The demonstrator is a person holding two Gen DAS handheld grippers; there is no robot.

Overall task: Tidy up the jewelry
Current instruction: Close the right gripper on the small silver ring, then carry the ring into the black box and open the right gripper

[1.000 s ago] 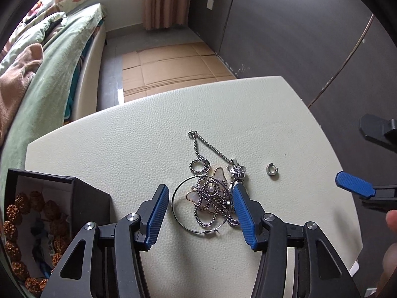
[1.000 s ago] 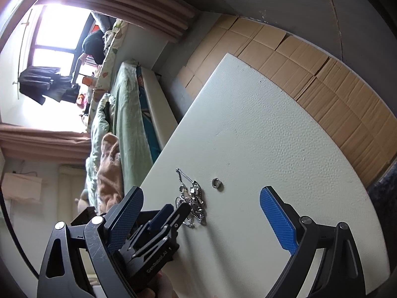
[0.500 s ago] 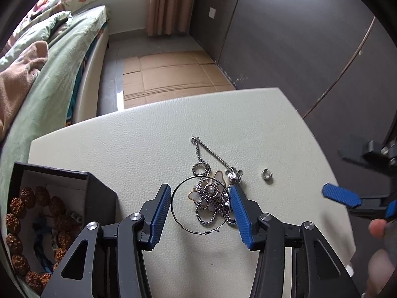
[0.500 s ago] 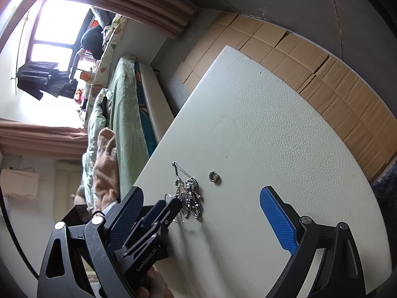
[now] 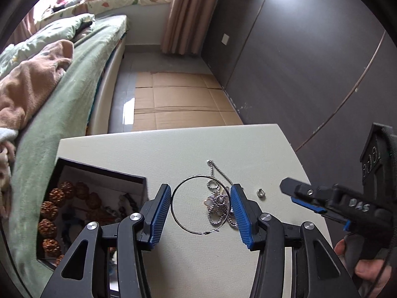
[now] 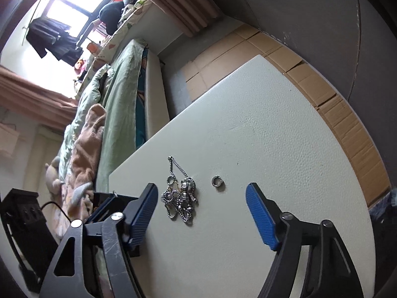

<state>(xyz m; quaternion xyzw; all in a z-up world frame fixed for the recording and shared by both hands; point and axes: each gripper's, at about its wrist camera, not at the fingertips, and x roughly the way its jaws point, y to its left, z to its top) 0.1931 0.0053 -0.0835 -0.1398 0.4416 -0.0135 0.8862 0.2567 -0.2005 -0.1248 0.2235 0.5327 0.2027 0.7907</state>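
My left gripper (image 5: 201,190) is shut on a large silver hoop earring (image 5: 198,176), which spans the gap between its blue pads above the table. A tangle of silver ball chain and pendants (image 5: 218,206) (image 6: 181,198) lies on the white table (image 5: 173,154), with a small silver ring (image 5: 260,193) (image 6: 217,181) to its right. My right gripper (image 6: 201,191) hovers near the chain tangle, its jaws closing with nothing pressed between the pads. It shows at the right edge of the left wrist view (image 5: 295,196).
A black jewelry box (image 5: 99,171) stands open at the table's left, holding brown beads (image 5: 49,208). A bed with green covers (image 5: 74,79) runs along the left. Flat cardboard (image 5: 178,99) lies on the floor beyond the table, beside a dark wall.
The hoop earring has come up off the chain tangle in my left gripper, which rose and shifted toward the box. My right gripper rolled, moved in closer, and its jaws narrowed.
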